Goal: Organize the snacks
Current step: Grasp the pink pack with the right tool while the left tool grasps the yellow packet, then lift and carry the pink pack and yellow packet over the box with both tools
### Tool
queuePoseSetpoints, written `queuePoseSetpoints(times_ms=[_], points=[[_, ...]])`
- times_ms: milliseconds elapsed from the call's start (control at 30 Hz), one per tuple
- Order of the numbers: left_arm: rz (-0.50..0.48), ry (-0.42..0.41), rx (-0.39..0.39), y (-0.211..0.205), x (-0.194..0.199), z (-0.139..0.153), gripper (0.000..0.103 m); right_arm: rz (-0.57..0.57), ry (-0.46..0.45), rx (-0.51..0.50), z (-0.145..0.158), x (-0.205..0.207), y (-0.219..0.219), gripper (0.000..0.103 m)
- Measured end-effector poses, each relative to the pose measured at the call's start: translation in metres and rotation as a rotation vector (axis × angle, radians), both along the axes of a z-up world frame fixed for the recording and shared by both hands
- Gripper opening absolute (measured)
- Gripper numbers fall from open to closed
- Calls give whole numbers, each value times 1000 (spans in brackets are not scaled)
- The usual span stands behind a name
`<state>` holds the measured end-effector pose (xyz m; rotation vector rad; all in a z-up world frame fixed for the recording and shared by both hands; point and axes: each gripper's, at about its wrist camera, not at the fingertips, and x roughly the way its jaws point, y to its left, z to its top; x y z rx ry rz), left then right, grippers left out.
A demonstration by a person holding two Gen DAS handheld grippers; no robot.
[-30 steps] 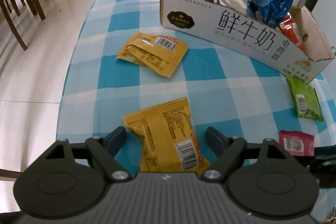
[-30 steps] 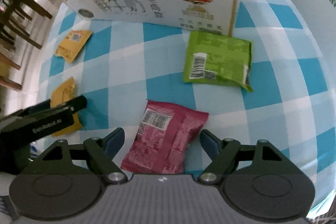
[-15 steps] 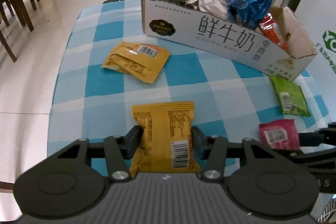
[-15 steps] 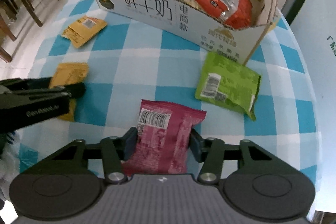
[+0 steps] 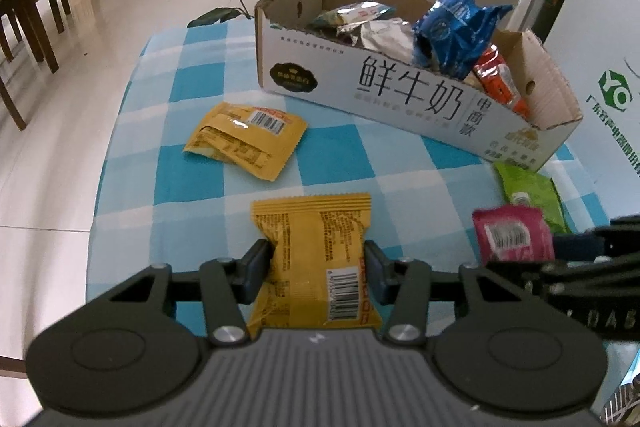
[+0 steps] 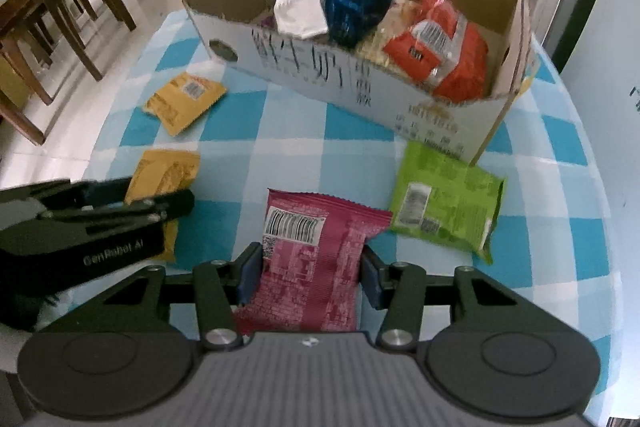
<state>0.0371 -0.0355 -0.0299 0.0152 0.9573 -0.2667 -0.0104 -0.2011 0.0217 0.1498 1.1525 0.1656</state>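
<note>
Left claw (image 5: 316, 267) is clamped on a yellow packet (image 5: 316, 259); pads are pressed into both sides, barcode end toward the camera. Right claw (image 6: 308, 277) is clamped the same way on a pink packet (image 6: 316, 259), barcode at the far end. Both packets are seen over the checked tabletop (image 5: 336, 159), near its front edge. The box (image 5: 400, 99) of snacks stands further back.

A second yellow packet (image 5: 248, 137) lies flat between left claw and box. A green packet (image 6: 444, 201) lies just right of the pink one, by the box's near corner.

View differences: in the left view the green packet is largely hidden behind the pink one and the right claw. The orange bag (image 6: 444, 61) in the box is shown fully only in the right view, which is blurred.
</note>
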Motion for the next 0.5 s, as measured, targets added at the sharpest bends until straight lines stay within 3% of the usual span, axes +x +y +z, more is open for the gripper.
queuePoseSetpoints(times_ms=[500], points=[[-26, -124, -26, -16, 6, 38, 49, -69, -150, -11, 39, 11, -22, 56]])
